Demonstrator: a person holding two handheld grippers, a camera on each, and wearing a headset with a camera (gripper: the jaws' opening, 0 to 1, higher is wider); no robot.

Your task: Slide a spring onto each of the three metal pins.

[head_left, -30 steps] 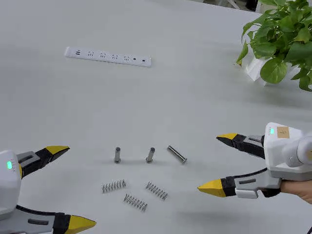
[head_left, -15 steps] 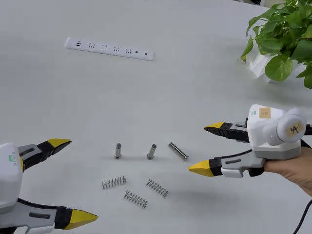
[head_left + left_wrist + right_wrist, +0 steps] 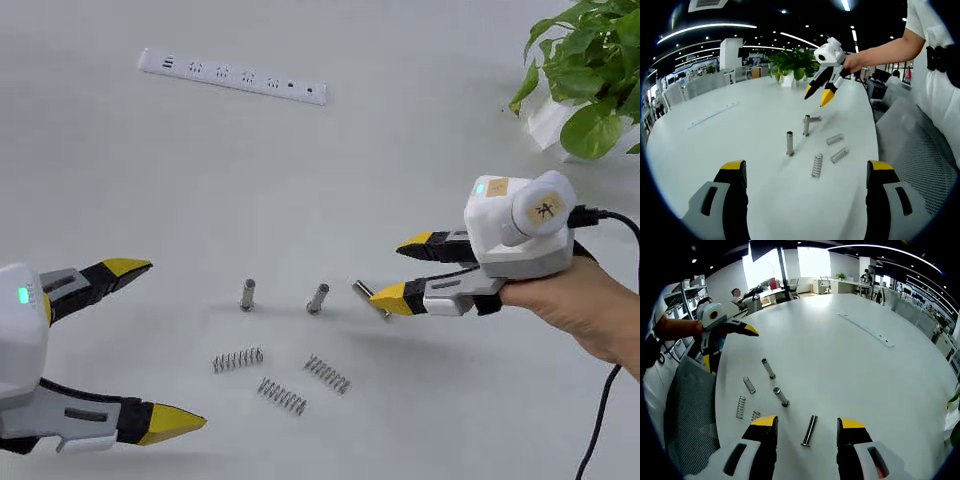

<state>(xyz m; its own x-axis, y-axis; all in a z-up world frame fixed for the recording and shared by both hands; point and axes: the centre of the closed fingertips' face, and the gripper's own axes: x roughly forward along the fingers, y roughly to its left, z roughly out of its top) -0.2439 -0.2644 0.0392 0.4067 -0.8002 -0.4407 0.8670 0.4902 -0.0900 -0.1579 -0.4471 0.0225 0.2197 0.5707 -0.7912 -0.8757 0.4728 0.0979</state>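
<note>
Just under right hand-held gripper (image 3: 402,270) | lying pin (image 3: 809,430) | jaws part-open, empty

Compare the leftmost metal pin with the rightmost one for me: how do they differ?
The leftmost pin stands upright; the rightmost pin lies on its side. The leftmost pin stands in the open with nothing over it, while the rightmost pin sits just below the open right tongs, whose lower tip partly hides it in the head view. Both are bare metal, with no spring on either yet.
</note>
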